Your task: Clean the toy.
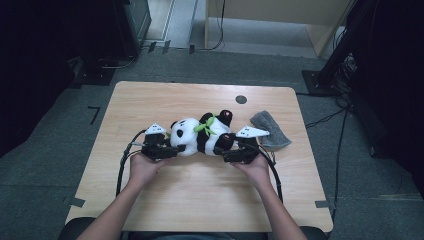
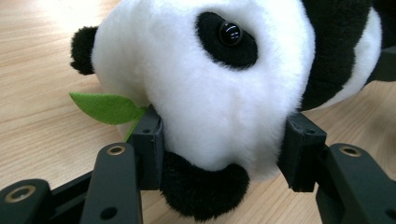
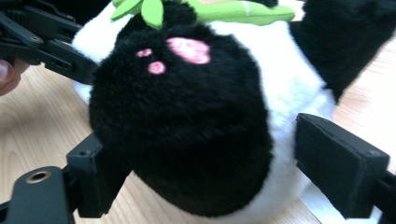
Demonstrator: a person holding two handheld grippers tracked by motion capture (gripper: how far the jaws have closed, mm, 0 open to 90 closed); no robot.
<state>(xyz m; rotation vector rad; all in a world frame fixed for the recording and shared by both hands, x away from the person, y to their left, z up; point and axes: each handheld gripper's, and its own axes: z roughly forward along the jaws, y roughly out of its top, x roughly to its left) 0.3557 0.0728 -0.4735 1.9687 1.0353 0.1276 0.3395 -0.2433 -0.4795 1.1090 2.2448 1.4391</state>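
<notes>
- A stuffed panda [image 1: 200, 135] lies on its side near the middle of the wooden surface [image 1: 200, 200], head toward the person's left, feet toward the right.
- The left gripper [image 1: 172, 150] has the head. In the left gripper view its two jaws press into the white plush on either side of the face, just under the eye patch; the fur bulges round the pads. That is a real pinch on the panda [image 2: 205, 79].
- A green felt leaf [image 2: 107, 107] pokes out beside one jaw, touching it; it looks caught at the edge, though this is hard to tell.
- The right gripper [image 1: 225, 152] sits at the foot end. In the right gripper view its jaws stand spread, one close against the black foot with pink pads [image 3: 182, 116], the other clear of it with a gap showing. No grip there.
- Step in hand, by judgement: taking the panda at both ends to lift or turn it.
- To do it well: centre the right jaws on the foot, close until the plush gives, not further.
- Keep the left pinch steady meanwhile; the soft head could slip if pulled sideways.
- Lift both ends together so the body does not sag or twist.
- Pose: both forearms enter from the bottom edge, hands low to the surface, grippers pointing inward toward each other.
- A grey cloth [image 1: 270, 130] lies just beyond the right gripper, apart from the panda.
</notes>
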